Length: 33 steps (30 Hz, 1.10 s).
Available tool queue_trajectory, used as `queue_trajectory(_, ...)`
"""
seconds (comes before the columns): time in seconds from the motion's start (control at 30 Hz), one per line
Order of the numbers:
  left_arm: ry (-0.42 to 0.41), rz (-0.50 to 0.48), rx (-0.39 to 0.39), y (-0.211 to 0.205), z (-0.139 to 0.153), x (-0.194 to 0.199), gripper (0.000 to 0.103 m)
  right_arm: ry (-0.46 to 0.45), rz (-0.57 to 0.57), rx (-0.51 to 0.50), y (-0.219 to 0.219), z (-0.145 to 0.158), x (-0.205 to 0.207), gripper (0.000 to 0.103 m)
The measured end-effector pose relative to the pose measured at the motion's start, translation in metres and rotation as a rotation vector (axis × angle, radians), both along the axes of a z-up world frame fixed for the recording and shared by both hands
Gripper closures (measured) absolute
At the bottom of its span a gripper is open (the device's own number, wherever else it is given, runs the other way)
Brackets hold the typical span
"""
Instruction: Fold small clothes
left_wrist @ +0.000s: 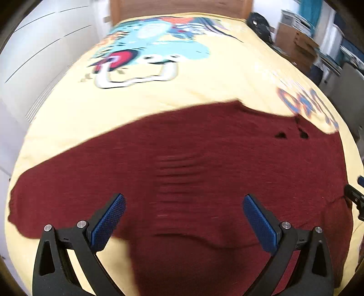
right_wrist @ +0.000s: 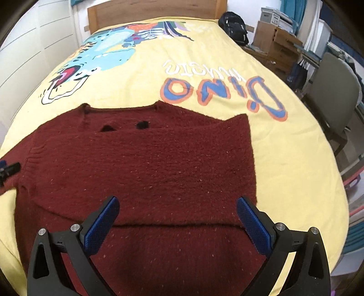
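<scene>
A dark red knit sweater [left_wrist: 204, 173] lies flat on the yellow bedspread [left_wrist: 182, 91]. In the left wrist view its left sleeve [left_wrist: 45, 200] stretches out to the left. In the right wrist view the sweater [right_wrist: 147, 164] has its right side folded over the body, with a straight edge at the right. My left gripper [left_wrist: 183, 216] is open above the sweater's lower middle. My right gripper [right_wrist: 177, 218] is open above the sweater's lower part. Neither holds anything. The tip of the other gripper shows at the edge of each view.
The bedspread [right_wrist: 284, 159] has a dinosaur print and "Dino" lettering [right_wrist: 223, 95]. A wooden headboard [right_wrist: 154, 9] is at the far end. A black bag [right_wrist: 234, 27], cardboard boxes [right_wrist: 275, 43] and a grey chair [right_wrist: 336, 95] stand to the right. White cupboards [right_wrist: 27, 45] line the left.
</scene>
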<state>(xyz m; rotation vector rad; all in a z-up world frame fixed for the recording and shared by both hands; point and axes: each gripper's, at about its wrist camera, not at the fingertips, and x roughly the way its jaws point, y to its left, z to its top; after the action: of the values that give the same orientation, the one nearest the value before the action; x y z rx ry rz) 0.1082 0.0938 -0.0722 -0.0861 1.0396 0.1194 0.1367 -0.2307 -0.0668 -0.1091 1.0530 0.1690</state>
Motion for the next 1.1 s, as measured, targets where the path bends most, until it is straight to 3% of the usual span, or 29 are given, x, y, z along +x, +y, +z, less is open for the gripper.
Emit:
queue_trajectory(0.13, 0.034, 0.105, -0.002, 0.05, 0.003, -0.016, 0.001, -0.015, -0.003, -0.018, 0.002, 0.006, -0.012, 0.0)
queue_trajectory(0.37, 0.048, 0.376, -0.047, 0.16, 0.004, -0.06, 0.001, 0.013, -0.053, 0.0, -0.012, 0.005, -0.034, 0.0)
queue_trajectory(0.63, 0.097, 0.608, -0.093, 0.244, -0.01, -0.098, 0.001, 0.058, -0.105, -0.001, -0.029, -0.004, -0.047, 0.0)
queue_trajectory(0.7, 0.112, 0.694, -0.134, 0.266, -0.016, -0.109, 0.001, 0.071, -0.104, -0.016, -0.029, -0.006, -0.048, 0.0)
queue_trajectory(0.87, 0.108, 0.849, -0.329, 0.309, -0.037, -0.129, 0.002, 0.081, -0.112, -0.024, -0.03, -0.007, -0.047, 0.0)
queue_trajectory(1.03, 0.122, 0.877, -0.361, 0.321, -0.047, -0.134, 0.003, 0.083, -0.094, -0.033, -0.024, -0.007, -0.045, 0.0)
queue_trajectory(1.1, 0.125, 0.867, -0.334, 0.318, -0.043, -0.135, 0.02, 0.088, -0.091, -0.031, -0.024, -0.008, -0.044, 0.0)
